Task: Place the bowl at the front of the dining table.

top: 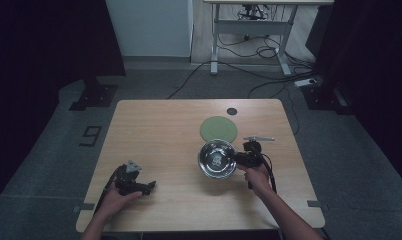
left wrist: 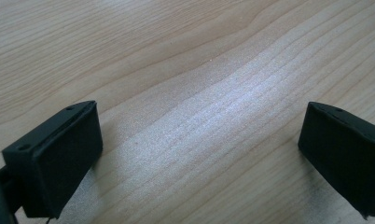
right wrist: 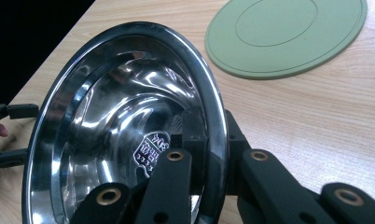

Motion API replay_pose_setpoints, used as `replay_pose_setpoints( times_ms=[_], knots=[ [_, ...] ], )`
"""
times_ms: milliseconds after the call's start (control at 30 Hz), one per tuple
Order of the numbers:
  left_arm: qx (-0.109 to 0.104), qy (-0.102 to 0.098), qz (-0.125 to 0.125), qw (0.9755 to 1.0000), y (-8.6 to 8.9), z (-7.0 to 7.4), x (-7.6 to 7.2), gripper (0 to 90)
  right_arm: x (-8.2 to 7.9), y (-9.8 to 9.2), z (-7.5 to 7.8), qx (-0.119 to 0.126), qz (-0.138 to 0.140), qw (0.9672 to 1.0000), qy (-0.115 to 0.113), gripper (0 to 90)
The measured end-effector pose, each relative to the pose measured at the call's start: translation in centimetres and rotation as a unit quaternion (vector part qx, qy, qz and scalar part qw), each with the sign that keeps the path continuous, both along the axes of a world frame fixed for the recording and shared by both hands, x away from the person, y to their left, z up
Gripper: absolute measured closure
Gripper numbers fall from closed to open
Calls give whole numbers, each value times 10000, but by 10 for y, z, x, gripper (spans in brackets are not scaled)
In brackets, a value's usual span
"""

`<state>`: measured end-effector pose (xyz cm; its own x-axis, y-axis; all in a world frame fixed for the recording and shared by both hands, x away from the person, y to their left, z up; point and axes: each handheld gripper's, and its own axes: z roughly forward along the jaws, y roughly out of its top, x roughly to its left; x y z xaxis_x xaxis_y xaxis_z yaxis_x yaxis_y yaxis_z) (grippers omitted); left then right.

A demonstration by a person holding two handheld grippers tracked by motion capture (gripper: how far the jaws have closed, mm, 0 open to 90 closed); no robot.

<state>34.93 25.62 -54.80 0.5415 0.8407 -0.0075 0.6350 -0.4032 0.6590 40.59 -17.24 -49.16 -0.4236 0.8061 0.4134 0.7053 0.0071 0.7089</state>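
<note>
Steel bowl point(right wrist: 125, 121) fills the left and middle of my right tongs view, its lower edge cut off by the bottom of the frame. My right tongs point(right wrist: 213, 140) are clamped on its rim, one jaw inside the polished wall and one outside, so the rim hides most of the inner jaw. A small printed mark on the bowl's floor is too blurred to read. In the high view the bowl point(top: 217, 159) sits right of centre on the desk point(top: 154, 130), dim and small, with the right tongs point(top: 239, 159) at its right edge. Just above it lies a flat, matte green round mat point(top: 218, 128); a small dark disc point(top: 232, 111) sits near the desk's far edge, and a thin metal piece point(top: 259, 138) I cannot make out lies right of the mat. My left tongs point(left wrist: 199, 154) stand wide apart over bare pale wood grain, at the lower left in the high view point(top: 150, 187). Open desk spreads across the left half.
</note>
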Motion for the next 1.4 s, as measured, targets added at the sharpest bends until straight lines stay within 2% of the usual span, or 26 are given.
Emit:
replay_pose_setpoints(
  times_ms=[833, 1133, 1267, 1400],
  knots=[
    [-2, 1, 2, 10000, 0, 0, 0, 0, 23, -6, 4, -23, -237, 9997, 76, 858],
    [-2, 1, 2, 10000, 0, 0, 0, 0, 30, -11, 0, 3, -361, 9993, 100, 857],
    [-1, 1, -1, 10000, 0, 0, 0, 0, 35, -10, 0, -142, -368, 9992, 59, 857],
    [-3, 1, 3, 10000, 0, 0, 0, 0, 39, -8, 1, -140, -370, 9992, 65, 857]
  ],
)
